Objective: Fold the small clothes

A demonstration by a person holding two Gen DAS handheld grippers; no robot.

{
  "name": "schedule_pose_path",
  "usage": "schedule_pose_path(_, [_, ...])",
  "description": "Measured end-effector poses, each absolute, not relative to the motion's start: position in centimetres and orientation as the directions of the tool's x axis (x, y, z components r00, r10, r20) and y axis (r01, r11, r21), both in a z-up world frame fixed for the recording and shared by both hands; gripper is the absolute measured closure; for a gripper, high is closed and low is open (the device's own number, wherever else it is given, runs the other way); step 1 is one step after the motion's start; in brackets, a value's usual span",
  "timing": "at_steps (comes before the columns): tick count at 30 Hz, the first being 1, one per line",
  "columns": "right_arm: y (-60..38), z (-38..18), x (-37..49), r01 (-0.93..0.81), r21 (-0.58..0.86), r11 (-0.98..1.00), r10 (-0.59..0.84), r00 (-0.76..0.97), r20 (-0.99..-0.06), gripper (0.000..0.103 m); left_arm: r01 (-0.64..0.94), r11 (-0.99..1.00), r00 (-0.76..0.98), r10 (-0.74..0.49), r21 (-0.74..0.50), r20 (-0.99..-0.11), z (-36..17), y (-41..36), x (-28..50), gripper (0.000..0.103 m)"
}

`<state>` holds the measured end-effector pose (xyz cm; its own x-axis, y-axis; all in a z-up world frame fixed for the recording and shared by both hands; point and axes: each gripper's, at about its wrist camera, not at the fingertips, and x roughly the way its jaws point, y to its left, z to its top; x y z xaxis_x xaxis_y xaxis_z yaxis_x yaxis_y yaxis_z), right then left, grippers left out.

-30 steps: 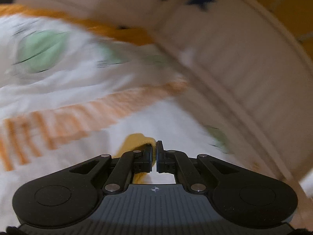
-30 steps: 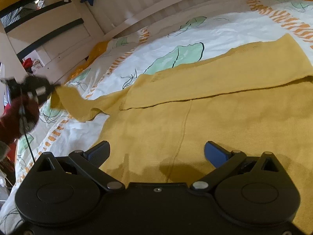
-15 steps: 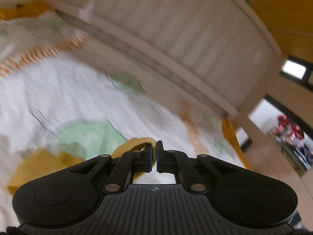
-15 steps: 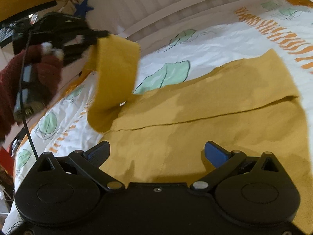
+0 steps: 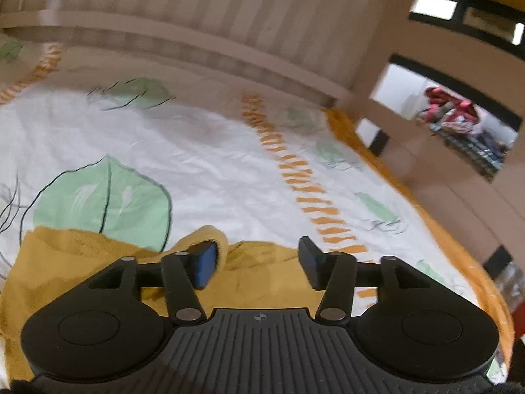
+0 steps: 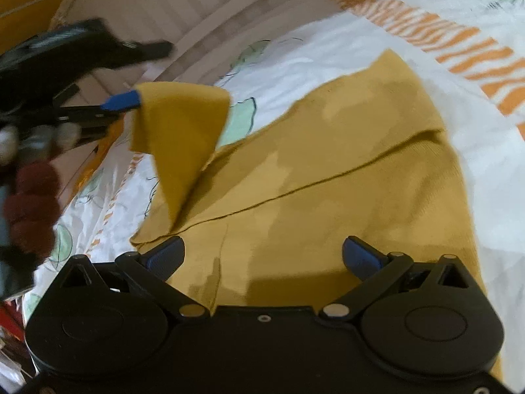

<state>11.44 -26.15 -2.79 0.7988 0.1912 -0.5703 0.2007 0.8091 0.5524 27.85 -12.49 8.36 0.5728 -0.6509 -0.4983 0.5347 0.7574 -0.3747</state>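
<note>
Left tool (image 5: pixel 256 261) opening — the mustard garment's (image 6: pixel 344 180) lifted sleeve end (image 6: pixel 178 131) touches only one blue pad. Right tool (image 6: pixel 262 256) gapes wide, empty, above the garment spread on the bed (image 5: pixel 213 164).

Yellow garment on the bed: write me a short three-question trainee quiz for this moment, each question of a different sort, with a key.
1. True or false: the right hand-held gripper is clamped on the yellow garment.
2. Multiple choice: the raised flap of the garment hangs at a finger of A) the right hand-held gripper, B) the left hand-held gripper, C) a bare hand.
3. Fill in: the garment lies on a white bedcover printed with green ______ and orange stripes.

Key
1. False: its jaws stand wide apart above the cloth.
2. B: the left jaws are opening, and the cloth drapes over one blue finger without being pinched.
3. Leaves.
</note>
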Motion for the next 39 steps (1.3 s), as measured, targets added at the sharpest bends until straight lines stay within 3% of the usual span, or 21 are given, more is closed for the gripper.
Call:
schedule_pose_path(3, [-25.9,-2.7,11.4,0.202,0.533,0.822,0.174,0.801,-0.572,0.000,0.564,0.744,0.572,-0.664,-0.358,-0.481,9.1,-14.1,27.8,0.036])
schedule_pose_path(9, [-25.4,-2.7,11.4,0.185,0.477,0.859,0.150,0.801,-0.580,0.000,0.651,0.738,0.530,-0.609,-0.177,-0.590,9.7,-20.9,28.1,0.032])
schedule_pose_path(13, [-25.5,-2.4,11.2,0.178,0.488,0.854,0.160,0.803,-0.574,0.000,0.652,0.726,0.516,-0.636,-0.219,-0.573,10.1,-21.4,27.9,0.022])
schedule_pose_path(18, [-25.9,-2.3,11.2,0.187,0.502,0.844,0.159,0.807,-0.568,0.000,0.607,0.739,0.539,-0.653,-0.292,-0.532,10.5,-17.8,27.5,0.017])
schedule_pose_path(24, [-25.7,-2.4,11.1,0.191,0.475,0.859,0.136,0.809,-0.572,0.000,0.434,0.793,0.602,-0.609,-0.428,-0.517,8.5,-9.3,26.6,0.014])
schedule_pose_path(32, [-23.5,-2.0,11.1,0.165,0.244,0.956,0.008,0.814,-0.581,0.001,0.224,0.915,0.675,-0.393,-0.335,-0.624,2.0,0.2,24.2,0.014])
schedule_pose_path(39, [-20.0,-0.4,11.6,0.113,0.005,0.994,-0.091,0.825,-0.559,0.026,0.167,0.936,0.711,-0.332,-0.309,-0.620,-2.4,4.1,22.6,0.014])
